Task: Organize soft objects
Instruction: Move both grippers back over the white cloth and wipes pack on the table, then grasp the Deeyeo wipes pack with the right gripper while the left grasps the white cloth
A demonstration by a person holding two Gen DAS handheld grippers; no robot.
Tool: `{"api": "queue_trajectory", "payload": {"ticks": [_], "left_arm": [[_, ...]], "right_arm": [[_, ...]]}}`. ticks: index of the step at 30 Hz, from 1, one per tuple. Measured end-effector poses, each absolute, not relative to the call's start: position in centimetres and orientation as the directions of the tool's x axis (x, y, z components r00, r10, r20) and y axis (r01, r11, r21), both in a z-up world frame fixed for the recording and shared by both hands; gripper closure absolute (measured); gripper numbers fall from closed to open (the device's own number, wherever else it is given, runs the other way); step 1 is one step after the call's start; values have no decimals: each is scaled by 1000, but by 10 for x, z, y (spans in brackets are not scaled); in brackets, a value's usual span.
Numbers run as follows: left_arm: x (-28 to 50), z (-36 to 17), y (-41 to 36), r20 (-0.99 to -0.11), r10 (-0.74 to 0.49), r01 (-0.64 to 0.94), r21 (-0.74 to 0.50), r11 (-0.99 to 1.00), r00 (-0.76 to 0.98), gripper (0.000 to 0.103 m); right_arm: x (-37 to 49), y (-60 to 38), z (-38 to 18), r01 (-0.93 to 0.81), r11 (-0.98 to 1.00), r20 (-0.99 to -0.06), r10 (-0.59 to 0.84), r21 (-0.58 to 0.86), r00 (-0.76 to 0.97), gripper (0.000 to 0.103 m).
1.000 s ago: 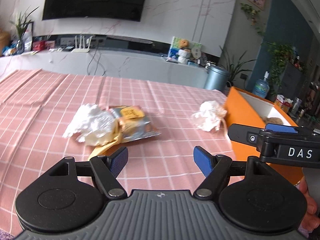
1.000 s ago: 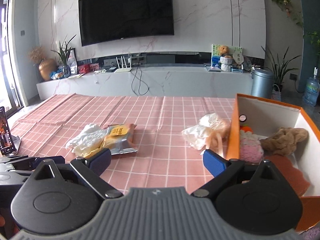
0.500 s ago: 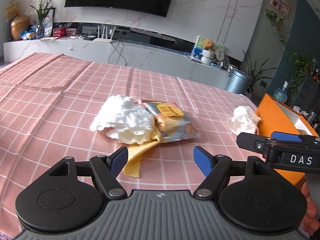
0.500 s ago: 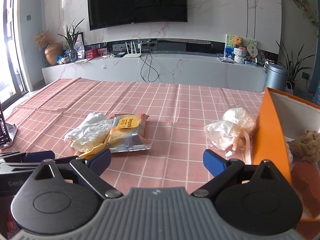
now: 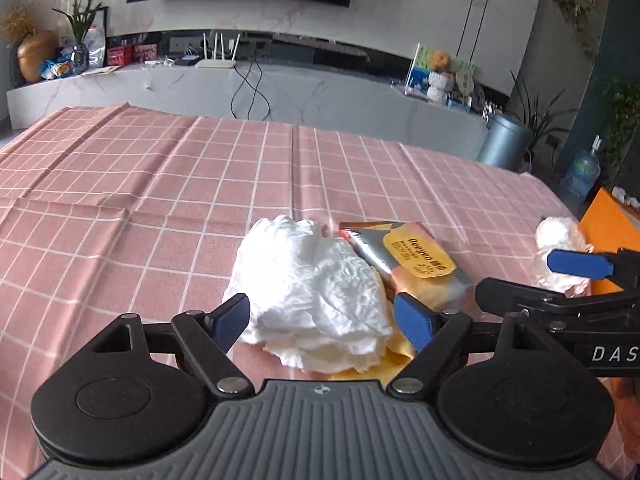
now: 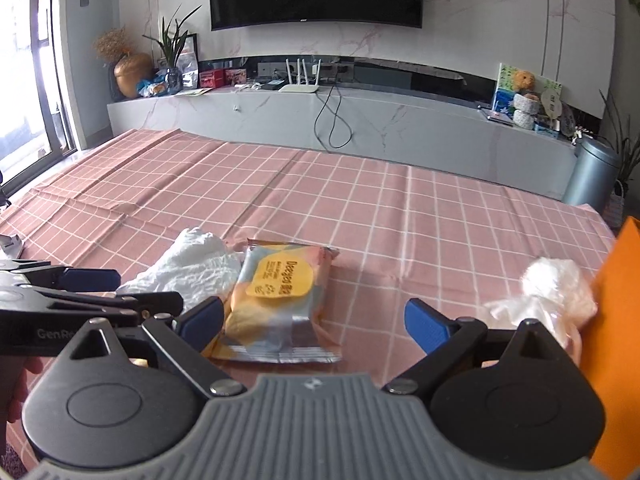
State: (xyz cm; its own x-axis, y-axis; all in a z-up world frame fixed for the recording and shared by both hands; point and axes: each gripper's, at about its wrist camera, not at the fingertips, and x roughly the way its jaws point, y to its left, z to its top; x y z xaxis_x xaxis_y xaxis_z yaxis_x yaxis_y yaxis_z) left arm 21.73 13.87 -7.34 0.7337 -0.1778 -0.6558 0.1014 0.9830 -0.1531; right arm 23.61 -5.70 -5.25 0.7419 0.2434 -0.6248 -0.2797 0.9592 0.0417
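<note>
A crumpled white cloth (image 5: pixel 312 292) lies on a yellow cloth (image 5: pixel 396 356), beside a silver and orange wipes pack (image 5: pixel 404 256). My left gripper (image 5: pixel 323 319) hangs low over the white cloth. Its jaws are opening, the cloth lies between the blue pads, and neither pad presses on it. In the right wrist view my right gripper (image 6: pixel 314 322) stands open over the near end of the wipes pack (image 6: pixel 280 292), without gripping it. The white cloth (image 6: pixel 196 264) lies to the left of the pack. A white plastic bundle (image 6: pixel 556 292) rests against the orange box (image 6: pixel 616 320).
Everything lies on a pink checked tablecloth (image 5: pixel 160 200). The two grippers are side by side and close: the right gripper's finger (image 5: pixel 580 263) shows at the right edge, in front of the bundle (image 5: pixel 560 236). A grey counter and a TV stand behind the table.
Both grippers have moved forward and down to the pile. The white cloth now sits between the left pads, the wipes pack between the right pads. The orange box has slid to the picture's edge.
</note>
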Motion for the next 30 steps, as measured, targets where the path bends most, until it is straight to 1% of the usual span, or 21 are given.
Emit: {"api": "queue_trajectory", "payload": {"ticks": [2,5,6,7,8,9,10,11,12,13,14,15,16,17,18,19,21,24,26,30], "left_arm": [[226,-79,140,-669,-172,104,-141,984,723,7],[236,-88,148,-683,-187,90,-175,980,706,8],[239,-91,151,-688,-189,80,-188,979,701,9],[240,-92,153,-686,-194,75,-200,977,701,13],[240,-94,155,-682,-201,75,-210,975,703,15],[240,-94,156,-680,-204,76,-213,974,704,19],[239,-94,156,-676,-207,83,-211,974,707,26],[238,-94,155,-675,-205,91,-201,975,709,29],[237,-94,153,-673,-203,99,-190,977,711,41],[236,-94,152,-669,-213,115,-189,975,712,49],[235,-94,150,-665,-224,125,-195,973,713,52],[234,-94,150,-662,-226,125,-197,972,715,62],[233,-94,150,-657,-230,124,-205,971,718,69],[233,-93,150,-652,-237,122,-217,969,720,70],[232,-92,150,-647,-234,114,-222,968,726,75],[230,-91,151,-641,-225,104,-220,970,734,77],[227,-87,154,-630,-214,84,-230,970,746,79],[224,-81,160,-618,-196,50,-246,968,761,79],[219,-74,163,-595,-181,28,-257,966,783,79],[212,-64,163,-586,-155,9,-244,970,795,79]], "right_arm": [[247,-53,-57,-287,956,-635,262,66,727,8],[262,-47,-65,-294,950,-655,289,106,698,8],[266,-45,-68,-295,948,-663,298,120,687,9],[270,-44,-71,-295,946,-671,305,133,675,11],[274,-43,-74,-293,945,-680,309,143,664,14],[277,-42,-78,-289,945,-690,310,151,655,17],[280,-42,-81,-283,946,-698,309,157,646,23],[281,-42,-83,-280,945,-706,313,166,636,27],[282,-44,-85,-279,942,-705,326,187,630,28],[281,-45,-87,-278,938,-702,339,205,626,35],[281,-45,-88,-286,933,-700,354,217,621,43],[279,-44,-88,-289,935,-699,346,204,626,43],[278,-42,-87,-292,937,-699,339,192,629,46],[278,-41,-87,-297,937,-701,335,182,629,50],[277,-41,-86,-302,938,-702,332,172,630,51],[276,-42,-86,-306,937,-703,330,167,629,53],[274,-47,-85,-300,940,-706,325,165,629,55],[269,-52,-84,-297,943,-709,312,150,633,58],[265,-54,-84,-294,946,-711,301,138,635,60],[254,-64,-82,-282,952,-715,282,123,640,62]]}}
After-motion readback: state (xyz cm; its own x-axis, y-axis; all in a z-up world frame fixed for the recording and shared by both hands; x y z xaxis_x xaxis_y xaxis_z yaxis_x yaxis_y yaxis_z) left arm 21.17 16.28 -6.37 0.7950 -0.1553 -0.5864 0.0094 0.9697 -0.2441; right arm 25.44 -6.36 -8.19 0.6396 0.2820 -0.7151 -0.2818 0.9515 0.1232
